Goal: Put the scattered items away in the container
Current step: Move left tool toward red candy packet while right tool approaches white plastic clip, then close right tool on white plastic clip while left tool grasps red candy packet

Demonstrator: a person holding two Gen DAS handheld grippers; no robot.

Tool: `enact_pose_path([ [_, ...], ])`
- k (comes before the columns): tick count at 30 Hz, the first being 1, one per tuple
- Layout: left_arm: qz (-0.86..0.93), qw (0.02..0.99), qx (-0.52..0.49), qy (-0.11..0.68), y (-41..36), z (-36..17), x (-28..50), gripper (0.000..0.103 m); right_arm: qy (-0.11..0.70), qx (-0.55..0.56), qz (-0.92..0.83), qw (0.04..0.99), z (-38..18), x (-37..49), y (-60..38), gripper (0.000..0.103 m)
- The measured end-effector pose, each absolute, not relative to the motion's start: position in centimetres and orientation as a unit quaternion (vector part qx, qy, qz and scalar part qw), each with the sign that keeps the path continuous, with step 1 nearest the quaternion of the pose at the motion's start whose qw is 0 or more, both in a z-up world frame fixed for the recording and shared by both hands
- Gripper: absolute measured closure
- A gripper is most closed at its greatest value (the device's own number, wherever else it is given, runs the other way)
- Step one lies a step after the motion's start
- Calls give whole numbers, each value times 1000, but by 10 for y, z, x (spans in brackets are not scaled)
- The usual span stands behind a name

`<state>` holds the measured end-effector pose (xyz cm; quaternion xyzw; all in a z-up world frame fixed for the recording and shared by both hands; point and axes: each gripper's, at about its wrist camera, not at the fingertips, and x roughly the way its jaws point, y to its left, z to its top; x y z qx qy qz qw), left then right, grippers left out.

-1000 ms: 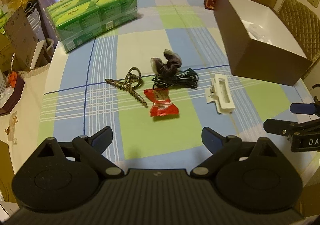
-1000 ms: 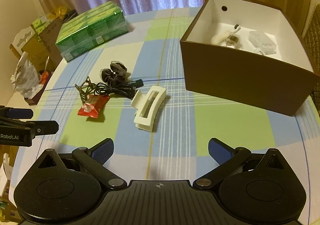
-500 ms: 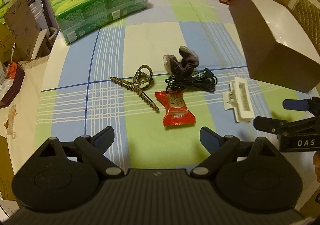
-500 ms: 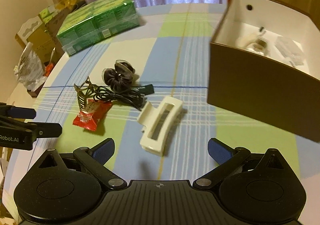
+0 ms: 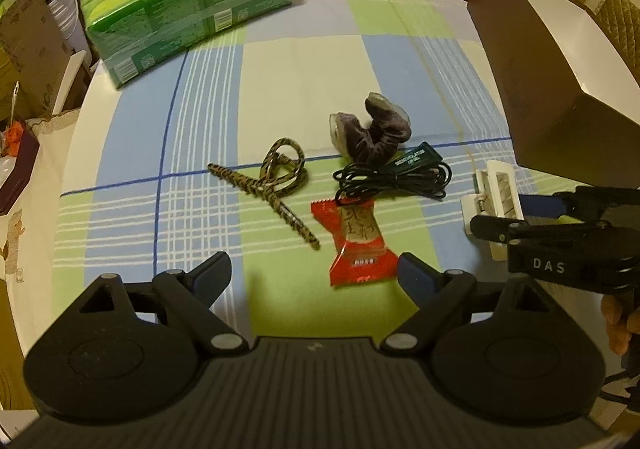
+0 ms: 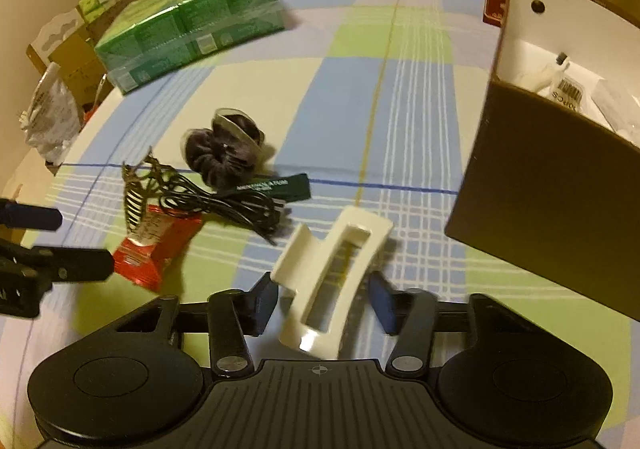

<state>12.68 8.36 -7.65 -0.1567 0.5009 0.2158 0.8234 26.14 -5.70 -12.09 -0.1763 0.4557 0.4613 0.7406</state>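
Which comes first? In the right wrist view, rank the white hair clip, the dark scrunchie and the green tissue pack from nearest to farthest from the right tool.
1. White hair clip: between the fingers of the right tool.
2. Dark scrunchie: mid-table, left of centre.
3. Green tissue pack: at the table's far left edge.

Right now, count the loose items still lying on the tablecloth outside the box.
5: white hair claw between the right tool's fingers; red snack packet before the left tool; black cable; dark scrunchie; leopard-print clip leftmost. Nothing seems hidden.
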Motion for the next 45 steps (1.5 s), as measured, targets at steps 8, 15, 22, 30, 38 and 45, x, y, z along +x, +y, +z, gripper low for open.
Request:
enact_pose_path([
  [8, 184, 836, -147, 496, 78, -82, 145, 31, 473, -172, 446, 741, -117, 275, -85, 62],
  [15, 166, 846, -125, 492, 73, -92, 161, 55, 479, -169, 428, 747, -115, 276, -117, 62],
  [22, 165, 837, -113, 509, 68, -111, 167, 78, 479, -178, 424, 748, -113, 271, -134, 65],
  [30, 123, 834, -120, 524, 39, -111, 143, 79, 483, -185, 435, 737, -108, 263, -152, 45],
  [38, 147, 837, -132, 511, 36, -109, 140, 71, 439, -198, 449, 752, -102, 259, -139, 14],
  [45, 150, 838, -122, 510, 34, -113, 148, 71, 425, -221, 459, 748, -116, 263, -114, 30],
])
